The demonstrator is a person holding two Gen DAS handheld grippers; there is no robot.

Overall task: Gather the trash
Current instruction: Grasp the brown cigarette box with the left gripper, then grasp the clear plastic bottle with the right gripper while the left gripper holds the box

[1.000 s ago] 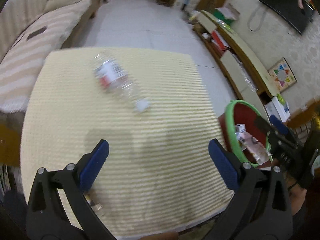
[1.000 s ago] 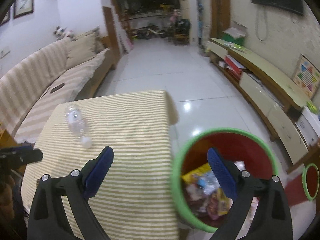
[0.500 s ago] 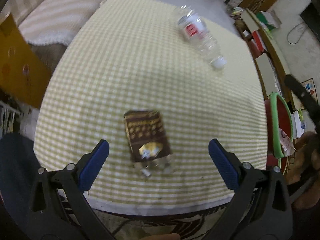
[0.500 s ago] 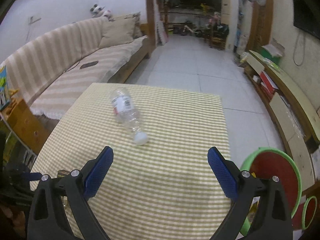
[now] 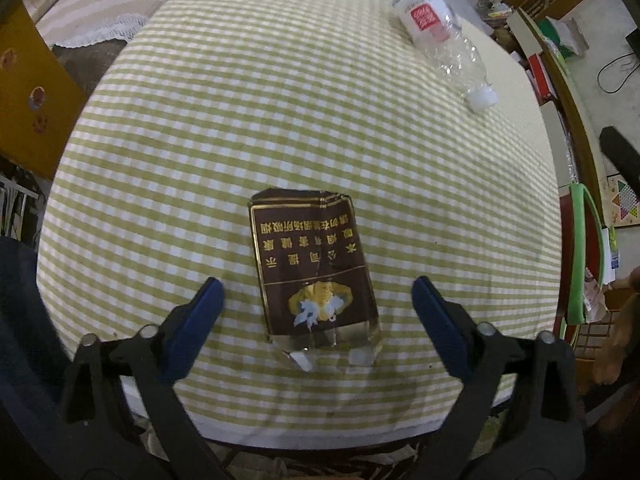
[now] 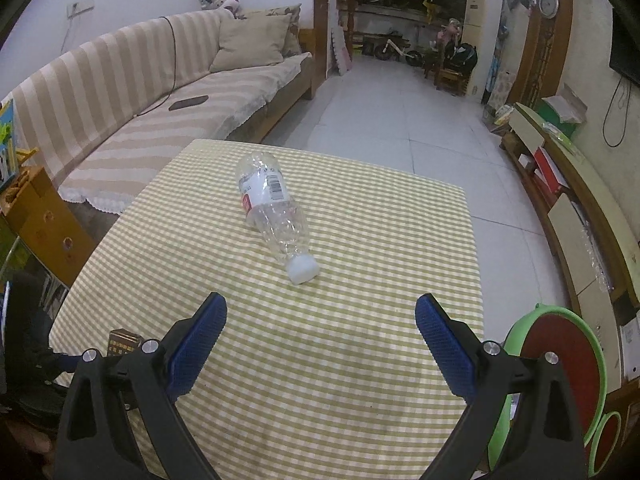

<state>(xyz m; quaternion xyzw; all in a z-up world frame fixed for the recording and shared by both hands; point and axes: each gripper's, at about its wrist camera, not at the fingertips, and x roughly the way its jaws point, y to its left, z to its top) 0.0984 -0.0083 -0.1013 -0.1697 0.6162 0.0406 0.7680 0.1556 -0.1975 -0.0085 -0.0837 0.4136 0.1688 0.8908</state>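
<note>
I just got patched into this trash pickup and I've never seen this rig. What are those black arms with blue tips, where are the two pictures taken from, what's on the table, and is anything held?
No robot here: a person carries a two-finger gripper in each hand, with a camera on each looking along the fingers.

The left gripper looks steeply down at a brown cigarette pack lying flat on the checked tablecloth. Its jaws are closing, the pack between them but untouched.

The right gripper is open, facing a clear plastic bottle lying on its side.

Nothing is held. The green-rimmed bin stands beside the table.
</note>
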